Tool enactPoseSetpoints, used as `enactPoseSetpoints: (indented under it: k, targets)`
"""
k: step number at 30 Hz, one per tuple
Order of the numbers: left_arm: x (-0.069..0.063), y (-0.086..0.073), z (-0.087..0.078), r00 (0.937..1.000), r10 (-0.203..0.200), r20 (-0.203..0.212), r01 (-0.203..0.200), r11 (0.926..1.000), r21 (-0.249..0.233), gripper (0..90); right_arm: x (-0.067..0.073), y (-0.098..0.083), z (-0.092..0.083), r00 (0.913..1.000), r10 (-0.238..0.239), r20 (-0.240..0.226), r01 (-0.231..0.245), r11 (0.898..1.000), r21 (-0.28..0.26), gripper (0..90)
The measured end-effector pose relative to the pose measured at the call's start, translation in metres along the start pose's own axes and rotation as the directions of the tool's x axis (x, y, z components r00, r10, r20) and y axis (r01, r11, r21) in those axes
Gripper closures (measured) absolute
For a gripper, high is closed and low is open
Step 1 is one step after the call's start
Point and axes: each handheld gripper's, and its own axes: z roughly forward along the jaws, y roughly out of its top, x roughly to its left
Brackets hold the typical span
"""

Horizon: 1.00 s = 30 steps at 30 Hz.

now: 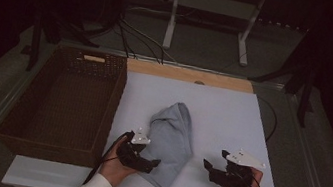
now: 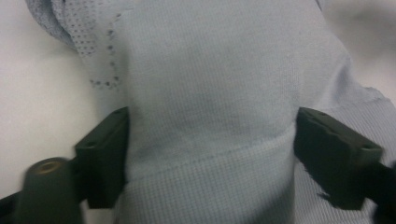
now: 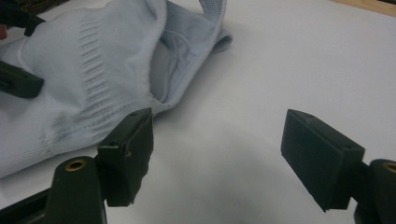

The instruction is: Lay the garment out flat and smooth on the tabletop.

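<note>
High view: folded light-blue garment [image 1: 172,142] lies mid-table on white board [image 1: 232,114], right of wicker basket [image 1: 64,102] | left gripper [image 1: 147,163] jaws flank garment's near fold, grip undetermined | right gripper [image 1: 210,170] open, empty, near right.

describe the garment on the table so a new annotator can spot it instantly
On the white table top, right of the brown wicker basket, lies a crumpled light blue knit garment. The left gripper straddles its near edge. It is the only fabric item, ribbed and pale against the white surface.
</note>
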Motion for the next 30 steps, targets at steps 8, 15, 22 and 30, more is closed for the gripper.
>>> enactPoseSetpoints:
  k: [8, 15, 22, 30]
  targets:
    - [-0.006, 0.004, -0.004, 0.9984, 0.002, 0.057, 0.0, 0.9991, -0.043, 59.3, 0.0, 0.0, 0.0, 1.0, -0.001, -0.001, 0.001, 1.0, 0.002, 26.4]
    - [-0.025, 0.015, 0.001, 0.9916, 0.032, 0.125, -0.023, 0.9974, -0.068, 74.3, -0.003, -0.001, -0.002, 0.9999, 0.009, 0.006, -0.009, 1.0, -0.001, 26.6]
    - [-0.041, 0.032, 0.009, 0.9715, 0.034, 0.234, -0.006, 0.9932, -0.117, 76.3, -0.01, -0.001, -0.007, 0.9992, 0.024, 0.032, -0.023, 1.0, -0.016, 27.0]
    - [-0.068, 0.048, 0.024, 0.9402, 0.099, 0.326, -0.048, 0.9861, -0.159, 76.5, -0.028, -0.001, -0.026, 0.9895, 0.097, 0.107, -0.088, 0.992, -0.092, 28.0]
